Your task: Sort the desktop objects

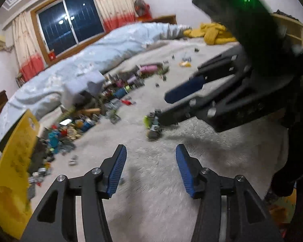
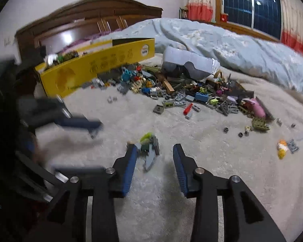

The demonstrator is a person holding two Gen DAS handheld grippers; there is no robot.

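A small toy-brick model [image 2: 149,151] in lime green, grey and dark green lies on the pale fuzzy blanket. My right gripper [image 2: 154,151] is open, its fingertips on either side of the model's near end, the left pad [image 2: 131,161] close beside it. In the left wrist view the same model [image 1: 152,124] lies at the tip of my right gripper [image 1: 163,109], which reaches in from the right. My left gripper [image 1: 151,153] is open and empty, a little short of the model. It shows blurred at the left of the right wrist view [image 2: 91,129].
A long heap of loose toy bricks [image 2: 192,92] runs across the blanket beyond. A yellow cardboard box [image 2: 103,64] stands at the back left, also in the left wrist view [image 1: 14,161]. A light blue quilt [image 2: 222,40] lies behind. Scattered small pieces [image 2: 284,147] lie at the right.
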